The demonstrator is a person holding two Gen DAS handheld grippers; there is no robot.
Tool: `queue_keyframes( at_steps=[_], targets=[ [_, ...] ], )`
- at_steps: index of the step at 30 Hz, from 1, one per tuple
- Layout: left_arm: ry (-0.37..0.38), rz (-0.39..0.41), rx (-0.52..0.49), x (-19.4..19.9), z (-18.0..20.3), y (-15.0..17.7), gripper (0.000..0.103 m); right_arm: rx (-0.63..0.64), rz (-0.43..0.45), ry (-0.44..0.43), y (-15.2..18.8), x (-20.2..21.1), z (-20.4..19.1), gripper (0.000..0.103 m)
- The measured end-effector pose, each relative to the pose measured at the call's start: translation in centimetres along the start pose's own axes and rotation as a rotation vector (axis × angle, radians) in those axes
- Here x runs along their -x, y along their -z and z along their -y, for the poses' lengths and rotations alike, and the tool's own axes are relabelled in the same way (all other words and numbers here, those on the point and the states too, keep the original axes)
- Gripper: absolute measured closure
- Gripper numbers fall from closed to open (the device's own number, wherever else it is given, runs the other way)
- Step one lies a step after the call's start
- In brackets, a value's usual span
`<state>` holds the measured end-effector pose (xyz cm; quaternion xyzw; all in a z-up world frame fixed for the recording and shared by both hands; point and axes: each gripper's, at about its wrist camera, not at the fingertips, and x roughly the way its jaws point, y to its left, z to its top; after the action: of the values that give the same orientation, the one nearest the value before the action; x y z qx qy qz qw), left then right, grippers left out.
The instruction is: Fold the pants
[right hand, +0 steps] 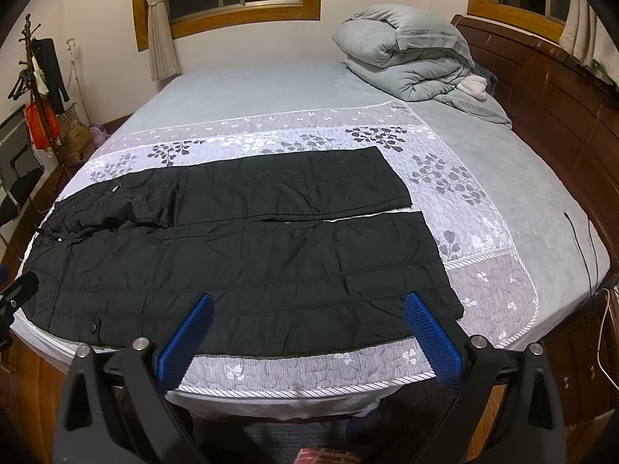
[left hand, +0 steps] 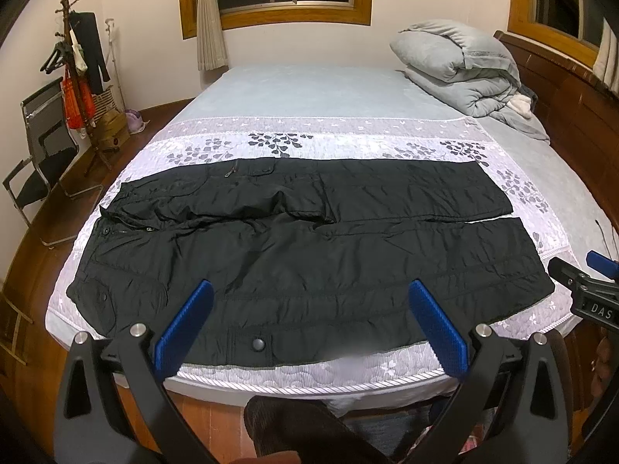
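Pants (left hand: 294,247): black, spread flat on the bed (left hand: 309,89), both legs side by side.
My left fingers (left hand: 433,321): wide open, holding nothing.
My right fingers (right hand: 429,324): wide open, holding nothing.

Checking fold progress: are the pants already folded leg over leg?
No, the pants lie spread flat on the bed, both legs side by side.

Black pants (left hand: 301,239) flat on bed (left hand: 309,89); left gripper (left hand: 309,297) jaws apart.

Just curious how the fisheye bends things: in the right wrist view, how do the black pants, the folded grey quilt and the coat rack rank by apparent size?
1. black pants, largest, though nearest the camera.
2. folded grey quilt.
3. coat rack, smallest, far off at the edge.
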<state>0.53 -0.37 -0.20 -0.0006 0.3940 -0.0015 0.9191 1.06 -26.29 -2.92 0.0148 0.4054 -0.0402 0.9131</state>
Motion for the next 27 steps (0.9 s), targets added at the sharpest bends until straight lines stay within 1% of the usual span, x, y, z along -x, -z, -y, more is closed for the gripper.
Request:
queue_keyframes(
  at_steps=[27],
  targets=[
    [-0.001, -0.004, -0.005, -0.22, 0.21, 0.02, 0.003, -0.011, -0.014, -0.004, -0.18, -0.1, 0.51, 0.004]
  ],
)
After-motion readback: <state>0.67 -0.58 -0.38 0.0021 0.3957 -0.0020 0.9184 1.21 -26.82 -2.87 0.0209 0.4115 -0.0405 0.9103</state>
